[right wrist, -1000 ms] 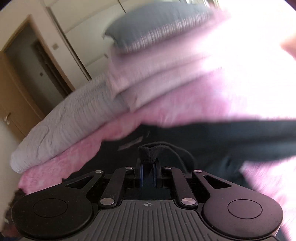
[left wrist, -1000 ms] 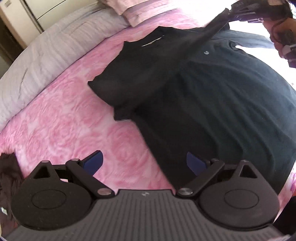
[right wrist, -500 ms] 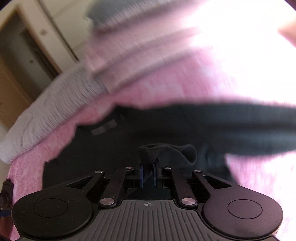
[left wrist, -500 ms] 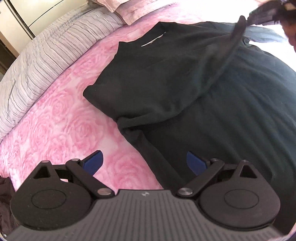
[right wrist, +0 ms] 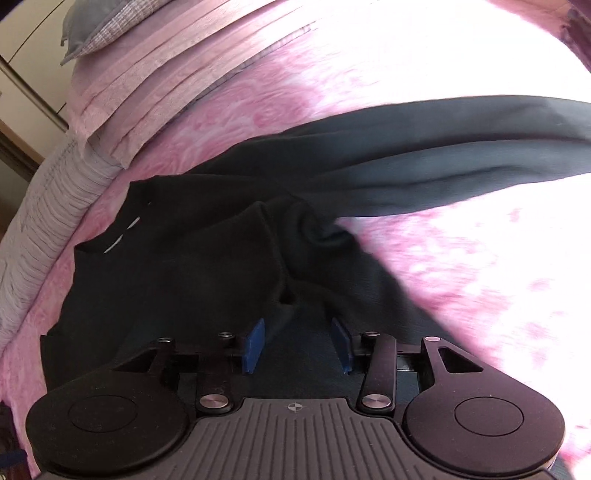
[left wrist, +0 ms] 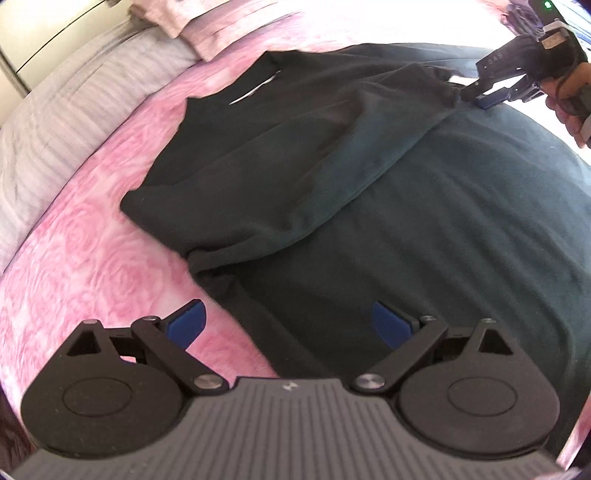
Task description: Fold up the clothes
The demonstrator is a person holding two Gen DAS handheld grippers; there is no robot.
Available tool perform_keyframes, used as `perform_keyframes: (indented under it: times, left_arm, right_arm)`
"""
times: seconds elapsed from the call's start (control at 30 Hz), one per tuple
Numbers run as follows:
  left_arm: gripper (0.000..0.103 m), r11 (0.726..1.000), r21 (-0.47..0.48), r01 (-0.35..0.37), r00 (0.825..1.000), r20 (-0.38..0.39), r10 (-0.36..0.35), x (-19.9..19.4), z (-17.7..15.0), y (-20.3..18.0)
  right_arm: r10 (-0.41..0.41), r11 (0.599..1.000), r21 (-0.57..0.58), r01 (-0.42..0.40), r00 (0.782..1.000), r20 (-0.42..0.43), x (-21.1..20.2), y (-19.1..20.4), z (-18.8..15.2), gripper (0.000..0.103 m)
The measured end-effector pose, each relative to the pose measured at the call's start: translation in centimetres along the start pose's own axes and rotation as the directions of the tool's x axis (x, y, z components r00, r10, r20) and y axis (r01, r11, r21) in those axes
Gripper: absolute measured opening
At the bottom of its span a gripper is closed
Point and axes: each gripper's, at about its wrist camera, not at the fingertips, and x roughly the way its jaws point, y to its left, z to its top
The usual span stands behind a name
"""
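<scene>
A black long-sleeved top (left wrist: 424,206) lies spread on the pink bed, one sleeve (left wrist: 295,166) folded across its chest. My left gripper (left wrist: 288,325) hangs open over the top's near edge with nothing between its blue pads. In the right wrist view the same top (right wrist: 177,266) fills the lower left, and its other sleeve (right wrist: 443,162) stretches out to the right. My right gripper (right wrist: 297,345) is open just behind the folded sleeve's cuff (right wrist: 291,258) and holds nothing. The left wrist view shows that gripper (left wrist: 484,96) at the far right, held by a hand.
The bedcover (left wrist: 92,251) is pink with a rose pattern. A grey striped quilt (left wrist: 55,122) lies along the left side. Pink pillows (right wrist: 147,81) are stacked at the head, with a grey pillow (right wrist: 96,29) on top. Dark cloth (left wrist: 7,424) sits at the lower left edge.
My right gripper carried the sleeve across the top, lowered it and opened, letting the cuff go. The left gripper stayed open and shifted slightly.
</scene>
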Motion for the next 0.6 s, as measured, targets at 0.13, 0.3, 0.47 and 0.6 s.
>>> perform_keyframes:
  times: [0.13,0.3,0.47,0.6]
  left_arm:
    - [0.095,0.999,0.035,0.02,0.999,0.029,-0.021,0.1,2.0,-1.1]
    - [0.095,0.998,0.07,0.003,0.999,0.047,-0.006,0.3,5.5,-3.5]
    - [0.095,0.998,0.064,-0.016,1.0,0.007,0.016,2.2,9.6,-7.2]
    - [0.095,0.997,0.079,0.004,1.0,-0.026,-0.002,4.2,13.0,-11.1]
  right_arm:
    - [-0.056,0.994,0.099,0.051,0.997,0.051,-4.1,-3.5,0.3,0.044]
    - [-0.145,0.969,0.221,0.112,0.979,0.141,-8.2,-11.0,2.5,0.045]
    - [-0.203,0.925,0.361,0.117,0.956,0.211,-9.7,-20.3,5.4,0.045]
    - [-0.188,0.884,0.462,0.068,0.957,0.22,-8.8,-27.0,7.6,0.045]
